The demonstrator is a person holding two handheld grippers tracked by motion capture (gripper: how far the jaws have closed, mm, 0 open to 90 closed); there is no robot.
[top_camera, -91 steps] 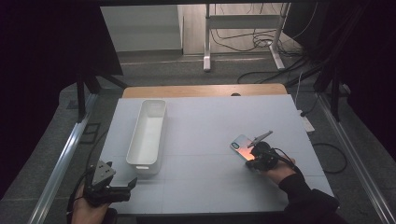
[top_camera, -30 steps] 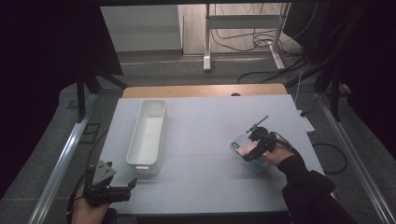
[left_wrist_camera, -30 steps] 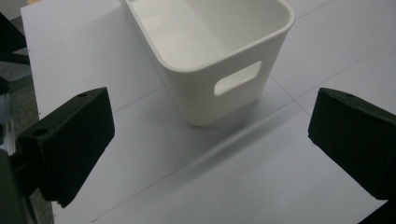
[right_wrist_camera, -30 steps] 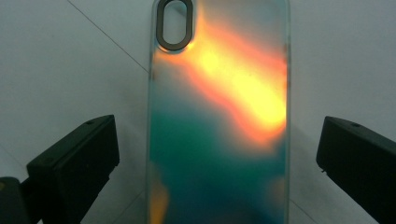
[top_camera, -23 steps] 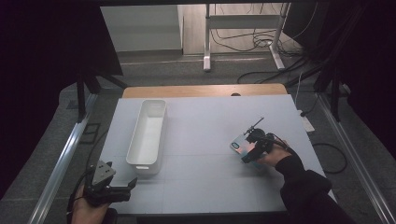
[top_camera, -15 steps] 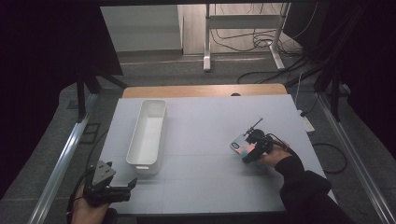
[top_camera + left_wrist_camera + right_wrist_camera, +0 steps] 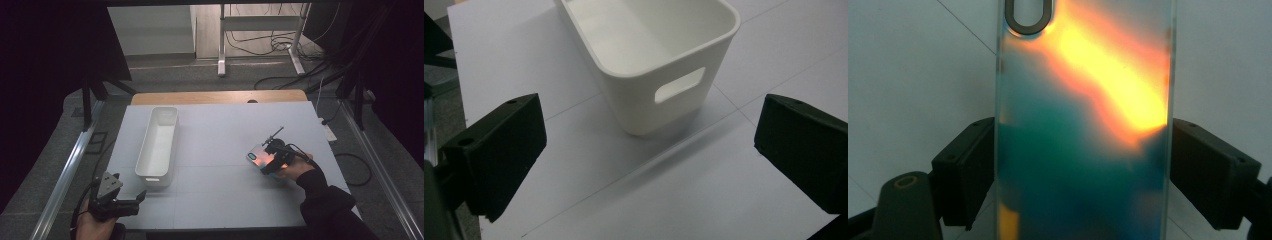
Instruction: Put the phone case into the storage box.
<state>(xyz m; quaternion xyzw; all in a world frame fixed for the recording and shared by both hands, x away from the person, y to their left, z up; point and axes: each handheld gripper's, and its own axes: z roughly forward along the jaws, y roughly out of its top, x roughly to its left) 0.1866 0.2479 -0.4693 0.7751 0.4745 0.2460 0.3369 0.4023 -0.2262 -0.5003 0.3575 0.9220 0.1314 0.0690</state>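
Observation:
A phone case (image 7: 255, 157) with an orange and teal sheen lies flat on the white table (image 7: 220, 125), right of centre. In the right gripper view the phone case (image 7: 1083, 125) runs up between the two black jaws, and both pads touch its long edges. My right gripper (image 7: 265, 162) has just been closing and is shut on the case. My left gripper (image 7: 141, 196) rests at the table's front left corner, open and holding nothing. Its own view has the left gripper (image 7: 649, 160) pointing at the near end of a white bin (image 7: 649, 50).
The long white bin (image 7: 159, 142) stands empty, left of centre, a handle slot in its near end. A wooden strip (image 7: 220, 96) borders the table's far edge. Cables (image 7: 280, 45) and a desk frame lie on the floor beyond.
The right hand drew back to the right, then came down and left onto the phone case, which now sits between its jaws. The left hand has stayed still.

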